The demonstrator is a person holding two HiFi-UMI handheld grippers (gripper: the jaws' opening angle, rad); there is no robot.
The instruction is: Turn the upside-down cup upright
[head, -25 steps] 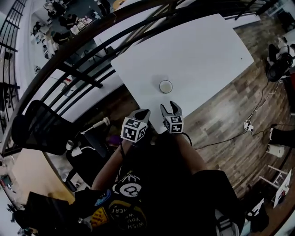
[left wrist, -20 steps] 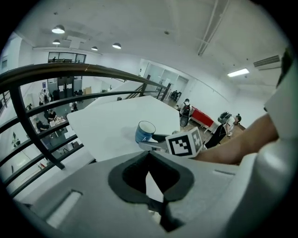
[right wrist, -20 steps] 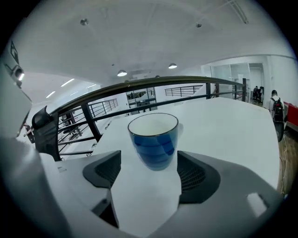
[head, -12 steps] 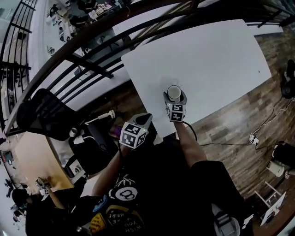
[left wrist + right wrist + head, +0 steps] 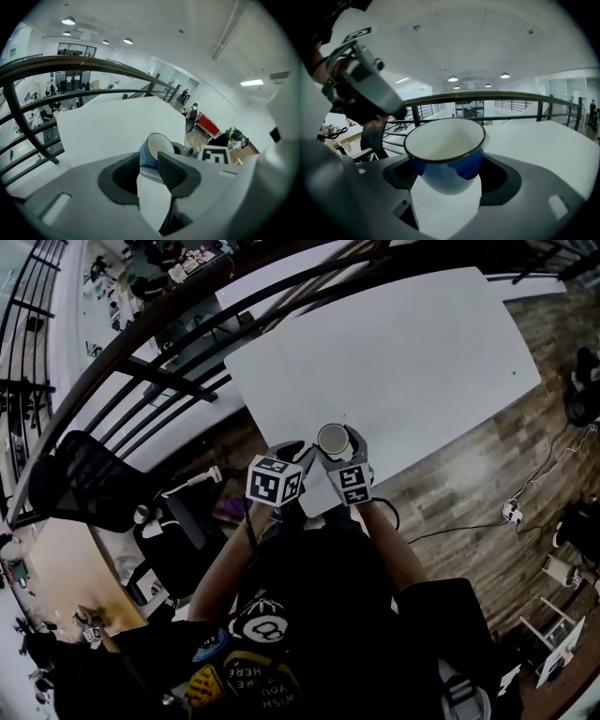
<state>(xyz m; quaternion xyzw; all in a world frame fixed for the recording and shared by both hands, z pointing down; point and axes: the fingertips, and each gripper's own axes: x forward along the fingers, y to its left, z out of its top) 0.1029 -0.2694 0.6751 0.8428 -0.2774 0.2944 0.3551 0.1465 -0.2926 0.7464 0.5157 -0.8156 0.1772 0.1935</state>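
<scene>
- Head view is showing the cup [image 5: 333, 439] sitting mouth up near the white table's [image 5: 422, 352] near edge. Both grippers are crowding it from that side.
- The right gripper [image 5: 449, 171] is pinching the cup's blue sides, its jaws having just been closing on it. The cup's white inside is tilting toward that gripper's camera.
- The left gripper [image 5: 149, 165] is standing narrowly spread, its jaws having just been opening. The cup is lying right at its tips, though I cannot tell whether they are touching it.
- A dark railing [image 5: 169, 381] is running along the table's left edge, and a black chair [image 5: 84, 493] is standing off the near-left corner.
- The table top is stretching wide beyond the cup toward its far and right edges.
- Wooden floor [image 5: 469, 474] is lying off the right edge, with a cable [image 5: 450, 521] trailing across it.
</scene>
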